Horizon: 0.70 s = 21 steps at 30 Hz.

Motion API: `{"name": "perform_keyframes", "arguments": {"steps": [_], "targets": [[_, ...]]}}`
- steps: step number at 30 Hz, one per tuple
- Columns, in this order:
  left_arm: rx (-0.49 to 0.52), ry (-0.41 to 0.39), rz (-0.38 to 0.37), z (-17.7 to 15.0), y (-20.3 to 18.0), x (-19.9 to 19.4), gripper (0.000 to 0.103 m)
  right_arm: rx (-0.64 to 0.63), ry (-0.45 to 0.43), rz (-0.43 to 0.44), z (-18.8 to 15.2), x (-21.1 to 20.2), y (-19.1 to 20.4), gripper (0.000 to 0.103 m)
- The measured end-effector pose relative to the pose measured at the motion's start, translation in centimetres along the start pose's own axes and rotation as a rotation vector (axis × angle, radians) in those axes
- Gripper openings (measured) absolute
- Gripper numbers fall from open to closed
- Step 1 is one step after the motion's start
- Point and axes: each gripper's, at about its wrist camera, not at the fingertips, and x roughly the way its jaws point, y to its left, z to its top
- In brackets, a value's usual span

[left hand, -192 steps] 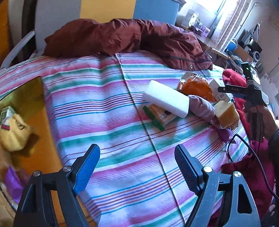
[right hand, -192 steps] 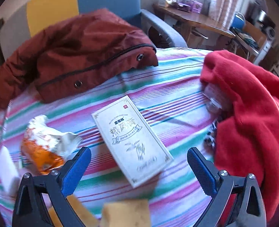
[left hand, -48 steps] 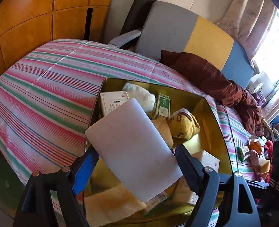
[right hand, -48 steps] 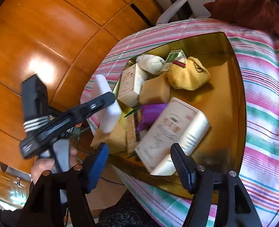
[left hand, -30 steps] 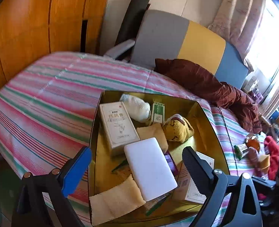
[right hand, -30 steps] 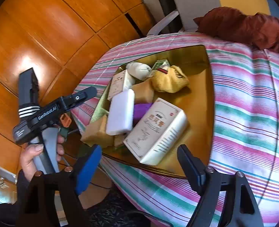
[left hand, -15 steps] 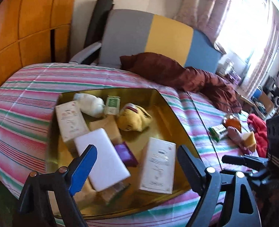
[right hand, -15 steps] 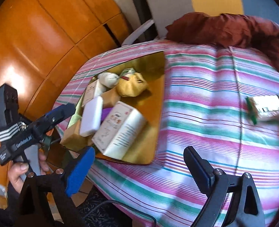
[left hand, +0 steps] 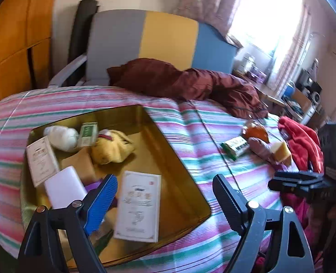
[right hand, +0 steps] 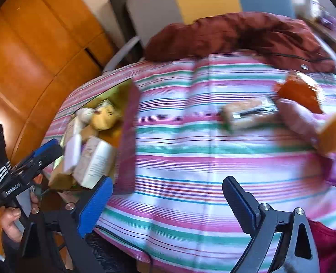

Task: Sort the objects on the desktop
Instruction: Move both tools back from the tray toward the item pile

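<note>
Striped cloth (left hand: pixel 190 134); crammed gold tray (left hand: pixel 168 159)

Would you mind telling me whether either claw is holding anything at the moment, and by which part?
Nothing is held. The left claw and the right claw are both open, with nothing between their fingers.

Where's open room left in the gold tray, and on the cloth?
The gold tray is bare along its right side, between the yellow plush, the flat white box and the right wall. Its left half is crowded. The striped cloth is bare between tray and green packet.
</note>
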Motion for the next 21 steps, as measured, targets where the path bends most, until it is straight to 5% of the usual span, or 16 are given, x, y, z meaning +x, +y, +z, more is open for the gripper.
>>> {"name": "perform_keyframes", "arguments": {"steps": [14,21], "targets": [[0.106,0.047,-0.053,0.2,-4.1,2.0,0.087,0.301,-0.117,-0.173,1.3,-7.6,-11.3,0.099],[0.112,0.073,-0.081,0.6,-5.3,3.0,0.087,0.372,-0.165,-0.181,2.9,-9.4,-14.2,0.099]]}}
